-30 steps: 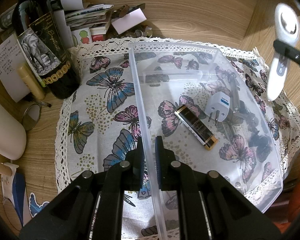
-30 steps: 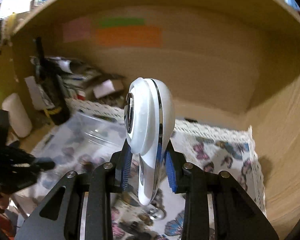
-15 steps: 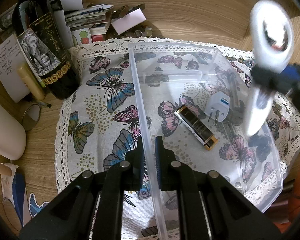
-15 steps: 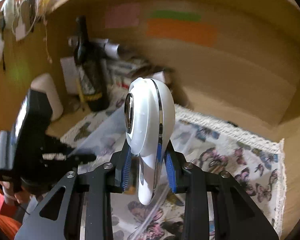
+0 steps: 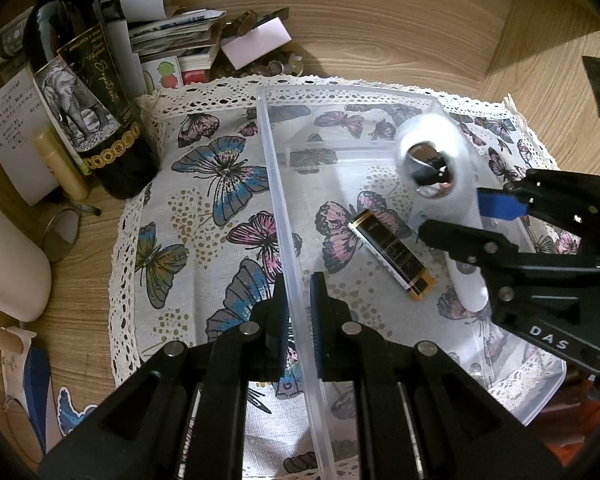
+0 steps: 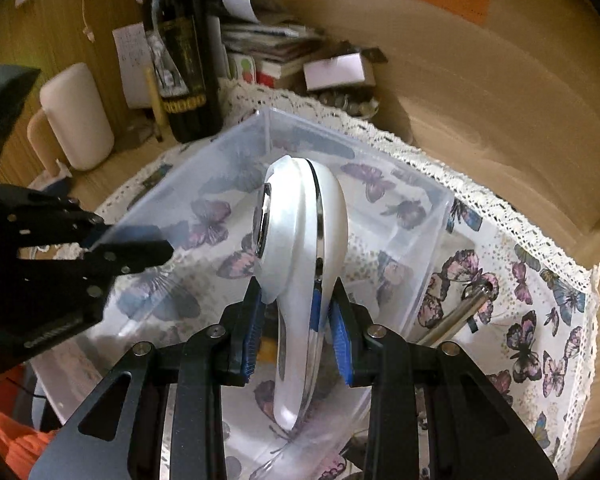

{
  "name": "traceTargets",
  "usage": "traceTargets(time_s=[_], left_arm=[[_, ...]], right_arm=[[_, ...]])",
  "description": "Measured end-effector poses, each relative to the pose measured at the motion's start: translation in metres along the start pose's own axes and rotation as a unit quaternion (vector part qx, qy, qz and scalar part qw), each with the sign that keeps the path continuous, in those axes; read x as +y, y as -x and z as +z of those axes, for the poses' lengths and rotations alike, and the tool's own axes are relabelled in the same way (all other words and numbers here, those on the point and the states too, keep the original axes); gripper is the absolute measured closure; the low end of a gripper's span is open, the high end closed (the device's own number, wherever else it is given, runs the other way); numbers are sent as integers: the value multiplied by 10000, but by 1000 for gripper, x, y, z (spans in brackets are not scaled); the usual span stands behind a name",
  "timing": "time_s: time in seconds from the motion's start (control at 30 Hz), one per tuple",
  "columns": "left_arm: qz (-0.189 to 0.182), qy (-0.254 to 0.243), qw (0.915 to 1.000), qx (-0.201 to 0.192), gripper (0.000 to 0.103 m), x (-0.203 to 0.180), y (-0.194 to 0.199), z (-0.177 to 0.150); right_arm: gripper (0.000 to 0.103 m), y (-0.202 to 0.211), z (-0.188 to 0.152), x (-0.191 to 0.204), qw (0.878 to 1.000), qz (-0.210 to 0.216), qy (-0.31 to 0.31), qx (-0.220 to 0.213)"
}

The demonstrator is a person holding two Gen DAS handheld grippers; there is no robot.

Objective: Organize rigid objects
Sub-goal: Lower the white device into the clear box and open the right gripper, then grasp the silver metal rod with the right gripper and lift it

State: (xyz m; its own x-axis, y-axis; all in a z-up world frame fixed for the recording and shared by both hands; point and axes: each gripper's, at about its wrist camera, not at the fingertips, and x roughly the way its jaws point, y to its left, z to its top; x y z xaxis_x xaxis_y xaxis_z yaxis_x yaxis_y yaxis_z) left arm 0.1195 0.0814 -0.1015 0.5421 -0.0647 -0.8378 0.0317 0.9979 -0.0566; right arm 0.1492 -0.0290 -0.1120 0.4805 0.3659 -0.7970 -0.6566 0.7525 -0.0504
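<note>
A clear plastic box (image 5: 340,94) sits on a butterfly-print cloth (image 5: 204,208). My left gripper (image 5: 298,308) is shut on the box's left wall, near its front. My right gripper (image 6: 296,332) is shut on a white handheld device (image 6: 300,232) with a round chrome head, held inside the box above its floor; the device also shows in the left wrist view (image 5: 440,168). A black-and-gold battery (image 5: 392,254) lies on the box floor. The white plug seen earlier is hidden behind the device.
A dark wine bottle (image 5: 84,92) stands at the cloth's left edge, with papers and small boxes (image 5: 180,44) behind it. A white cylinder (image 5: 4,256) lies at far left. A metal tool (image 6: 460,312) lies on the cloth right of the box.
My right gripper has carried the white device leftward and down, from outside the box's right side to inside the box. The left gripper has kept its hold on the box wall.
</note>
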Motion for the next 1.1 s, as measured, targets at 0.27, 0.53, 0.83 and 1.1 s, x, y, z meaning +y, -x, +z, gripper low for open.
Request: traceTargets(time_s=[0.27,0.53,0.83,1.1], left_arm=[[-10,-2,10000,-3,93,1,0,-1],[-10,-6,10000,-15,93,0,0,-1],[-16,-9,10000,-18,93,0,1,-1],[-16,-13,10000,-21,93,0,1,0]], right_arm=[[72,10,2,0,9998,-85,-7,-191],[62,42,5,-11,9969,-388,-157,-667],[52,81,-6,-51,9876,-983,-637,-1045],[52,58,-31,-84,9855,-1162,-1115,-542]])
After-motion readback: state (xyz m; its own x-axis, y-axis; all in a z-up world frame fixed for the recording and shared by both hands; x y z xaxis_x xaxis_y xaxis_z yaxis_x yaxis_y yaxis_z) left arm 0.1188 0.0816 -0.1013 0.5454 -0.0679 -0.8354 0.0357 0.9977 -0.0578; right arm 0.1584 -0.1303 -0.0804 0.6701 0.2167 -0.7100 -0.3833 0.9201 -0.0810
